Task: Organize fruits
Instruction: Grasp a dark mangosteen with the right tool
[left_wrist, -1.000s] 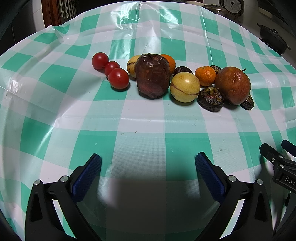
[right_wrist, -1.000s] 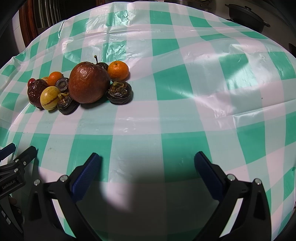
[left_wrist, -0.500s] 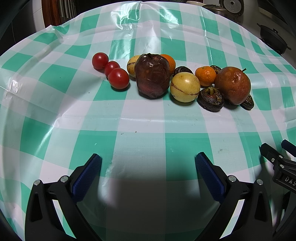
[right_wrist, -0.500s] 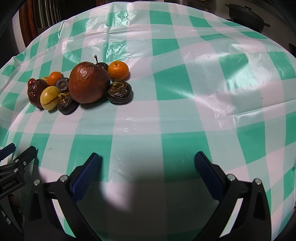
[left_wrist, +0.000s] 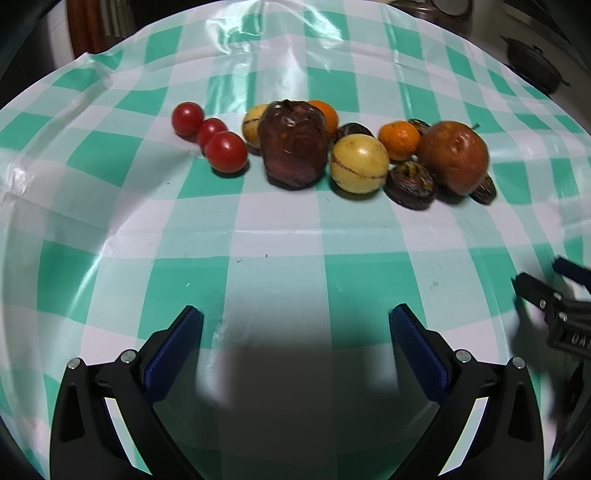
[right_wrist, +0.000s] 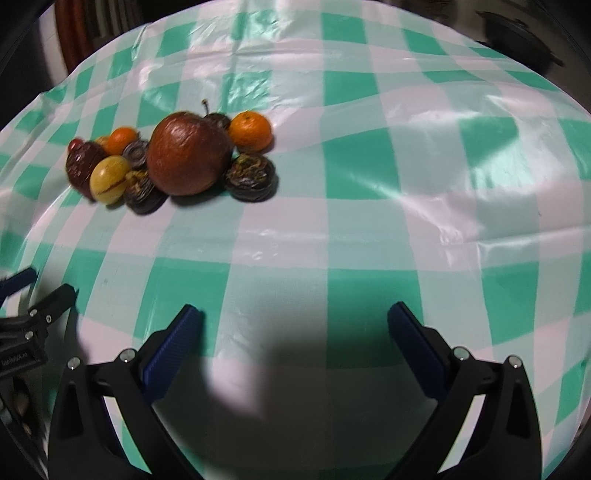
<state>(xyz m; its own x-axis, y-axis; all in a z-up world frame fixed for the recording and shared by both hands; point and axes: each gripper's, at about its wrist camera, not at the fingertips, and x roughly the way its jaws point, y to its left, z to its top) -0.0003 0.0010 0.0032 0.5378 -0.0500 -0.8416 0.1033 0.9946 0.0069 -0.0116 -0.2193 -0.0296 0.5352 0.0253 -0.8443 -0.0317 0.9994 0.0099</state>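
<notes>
Dim room; glare streaks the tablecloth (left_wrist: 295, 229) near twelve o'clock. A soft shadow pools at six. Fisheye bending and dark corners; the right view is slightly blurred.

White lettering on the right gripper (left_wrist: 570, 295) is cut off at the near right edge, reading only "04"; the print on the left gripper (right_wrist: 22, 321) is too blurred to read.

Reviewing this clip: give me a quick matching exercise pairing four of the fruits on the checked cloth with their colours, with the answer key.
Things:
1. cherry tomatoes
2. wrinkled apple
3. round passion fruit
4. mandarin

Colours:
A. orange
B. yellow
C. bright red
D. dark maroon

Pairs: 1-C, 2-D, 3-B, 4-A
</notes>
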